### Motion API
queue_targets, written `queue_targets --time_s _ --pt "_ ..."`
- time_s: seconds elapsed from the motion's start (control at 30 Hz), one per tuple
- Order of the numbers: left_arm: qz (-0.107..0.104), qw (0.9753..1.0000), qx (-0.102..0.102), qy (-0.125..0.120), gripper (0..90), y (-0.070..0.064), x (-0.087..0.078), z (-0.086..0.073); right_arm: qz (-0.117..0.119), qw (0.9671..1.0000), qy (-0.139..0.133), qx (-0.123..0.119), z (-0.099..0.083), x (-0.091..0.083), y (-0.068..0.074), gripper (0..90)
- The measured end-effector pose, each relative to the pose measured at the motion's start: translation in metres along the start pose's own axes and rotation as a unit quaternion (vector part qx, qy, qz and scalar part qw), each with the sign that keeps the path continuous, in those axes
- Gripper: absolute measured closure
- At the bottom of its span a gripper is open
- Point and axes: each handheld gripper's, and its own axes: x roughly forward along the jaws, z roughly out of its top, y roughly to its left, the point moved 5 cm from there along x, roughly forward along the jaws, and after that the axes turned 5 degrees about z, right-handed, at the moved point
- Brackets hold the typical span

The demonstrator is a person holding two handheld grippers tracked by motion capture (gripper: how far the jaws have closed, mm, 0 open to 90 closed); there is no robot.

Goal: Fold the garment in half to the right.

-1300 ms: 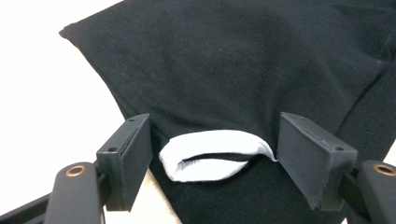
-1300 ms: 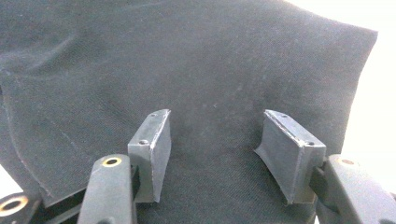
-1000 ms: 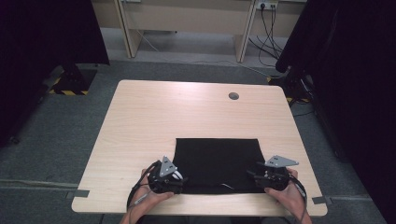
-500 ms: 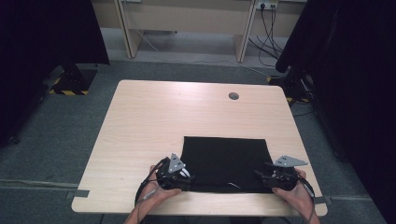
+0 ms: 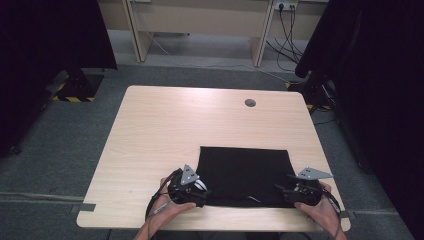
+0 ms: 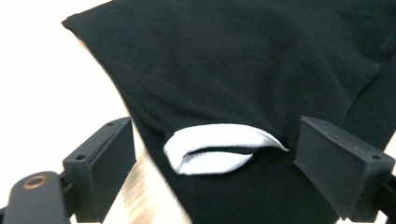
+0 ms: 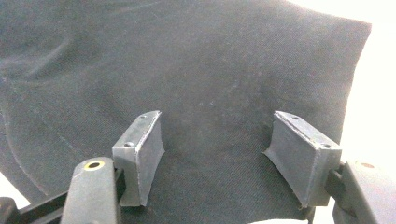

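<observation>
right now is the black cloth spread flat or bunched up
Mostly spread: the black cloth lies as a flat rectangle on the table, with a white label showing at its near left edge.

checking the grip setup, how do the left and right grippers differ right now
The left gripper is at the black cloth's near left corner, with a white label between its jaws; the right gripper is at the near right corner, over plain black fabric. In the high view the left gripper's grey plate tilts steeply, while the right's lies flatter. Both are open and held low over the cloth's near edge.
</observation>
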Motion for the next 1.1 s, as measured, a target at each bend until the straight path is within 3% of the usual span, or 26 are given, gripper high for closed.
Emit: queue_targets --time_s 0.1,0.37,0.77,0.9,1.1 --pt "-0.002 1.0 -0.005 -0.004 8.7 0.001 -0.006 -0.004 0.002 1.0 -0.002 -0.001 0.0 0.0 -0.001 34.9" --pt "0.001 0.9997 0.02 0.017 7.5 -0.002 -0.012 -0.015 0.001 1.0 -0.001 -0.005 0.0 0.0 0.0 34.0" --pt "0.003 0.9991 0.039 0.015 10.2 -0.008 0.004 -0.001 0.001 1.0 -0.001 -0.009 0.0 0.001 0.0 33.5" --pt "-0.015 0.9992 0.037 0.007 21.4 -0.01 0.01 0.005 0.002 1.0 -0.001 -0.008 0.0 0.002 0.0 33.5" --pt "-0.037 0.9985 0.039 -0.005 59.0 -0.012 0.009 0.007 0.003 1.0 -0.002 -0.009 0.0 0.002 -0.001 33.6"
